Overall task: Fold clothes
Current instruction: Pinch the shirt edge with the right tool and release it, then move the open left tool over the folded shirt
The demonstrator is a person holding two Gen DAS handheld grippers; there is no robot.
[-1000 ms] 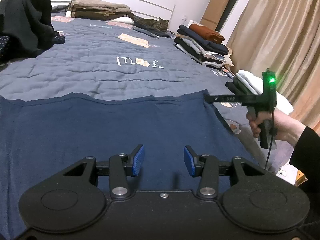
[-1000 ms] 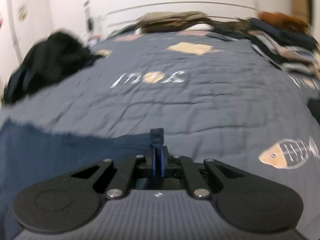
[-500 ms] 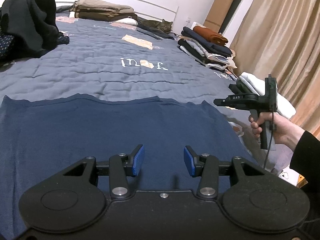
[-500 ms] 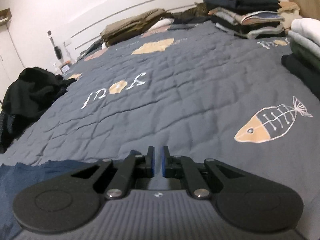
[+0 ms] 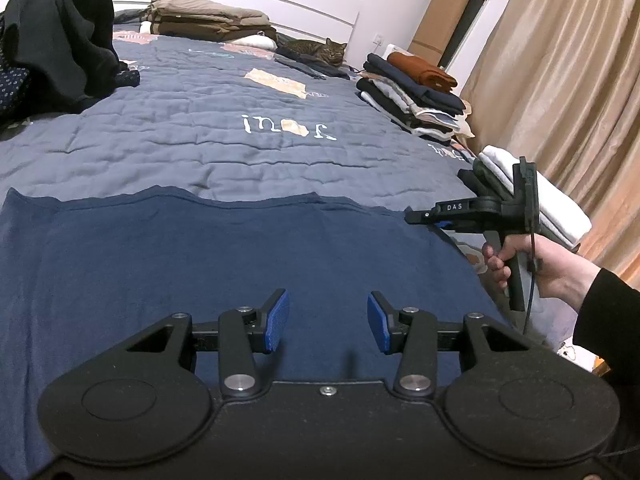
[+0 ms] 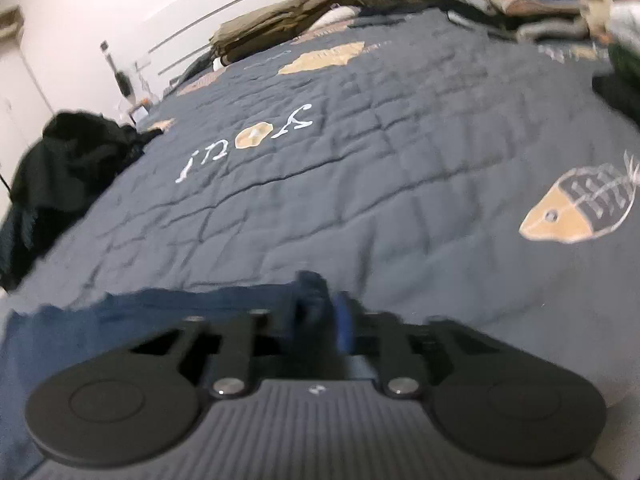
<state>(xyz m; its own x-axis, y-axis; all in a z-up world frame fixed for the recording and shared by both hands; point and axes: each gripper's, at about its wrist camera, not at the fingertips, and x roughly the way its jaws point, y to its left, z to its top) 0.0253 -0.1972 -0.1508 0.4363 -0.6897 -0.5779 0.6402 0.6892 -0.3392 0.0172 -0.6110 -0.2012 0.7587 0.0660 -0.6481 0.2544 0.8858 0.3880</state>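
Note:
A navy garment (image 5: 240, 260) lies spread flat on the bed's near end. My left gripper (image 5: 328, 322) hovers over its near part, open, with nothing between the blue pads. In the left wrist view my right gripper (image 5: 412, 216), held by a hand (image 5: 532, 264), has its tip at the garment's far right corner. In the blurred right wrist view my right gripper (image 6: 324, 312) stands only slightly open, with that corner of the navy garment (image 6: 120, 312) bunched between its fingers. I see a gap beside the blue pad (image 6: 344, 320).
The grey quilt (image 5: 240, 152) stretches away beyond the garment. Folded clothes stacks (image 5: 416, 96) and a white folded pile (image 5: 552, 204) line the right edge. A black clothes heap (image 5: 60, 40) sits far left. A cat (image 5: 316, 50) lies by the headboard, and curtains (image 5: 560, 80) hang at the right.
My right gripper was pinching the garment's corner, then let go with its jaws slightly apart. It has since sunk and rolled back onto that corner. My left gripper has kept still.

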